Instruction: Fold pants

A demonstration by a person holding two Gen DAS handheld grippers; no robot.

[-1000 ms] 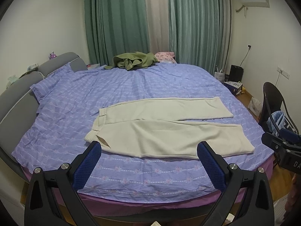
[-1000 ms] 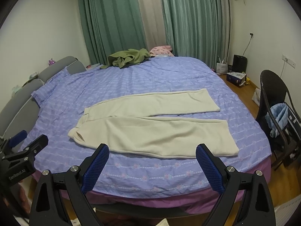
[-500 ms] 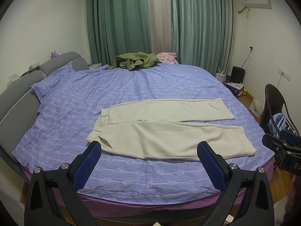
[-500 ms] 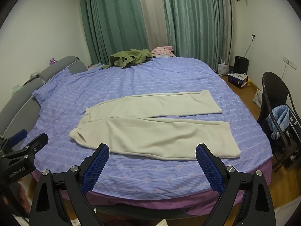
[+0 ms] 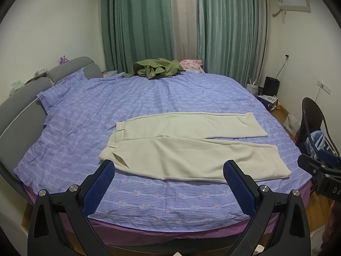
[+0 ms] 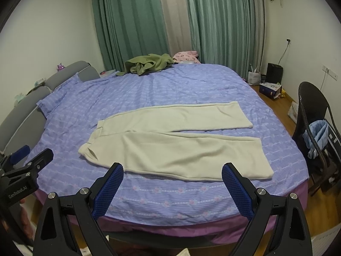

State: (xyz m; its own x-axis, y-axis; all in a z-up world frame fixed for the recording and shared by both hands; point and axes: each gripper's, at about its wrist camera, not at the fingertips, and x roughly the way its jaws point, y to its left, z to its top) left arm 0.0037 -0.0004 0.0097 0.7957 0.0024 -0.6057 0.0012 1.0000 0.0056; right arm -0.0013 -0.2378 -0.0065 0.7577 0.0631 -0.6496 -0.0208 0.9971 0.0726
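Cream pants (image 5: 191,145) (image 6: 174,147) lie flat on the purple striped bed, waistband to the left, both legs spread apart and pointing right. My left gripper (image 5: 170,183) hangs open above the bed's near edge, short of the pants' near leg, nothing between its blue pads. My right gripper (image 6: 172,183) is open too, also over the near edge and holding nothing. Each gripper's black body shows at the side of the other's view.
A green garment (image 5: 155,68) and a pink one (image 5: 190,63) lie at the bed's far side by the curtains. A grey headboard (image 5: 19,111) runs along the left. A dark chair with blue cloth (image 6: 315,128) stands right of the bed, boxes (image 6: 270,89) on the floor behind.
Both views have tilted or lifted slightly, so the bed and pants sit a little lower in frame. The pants have not moved and both grippers stay open.
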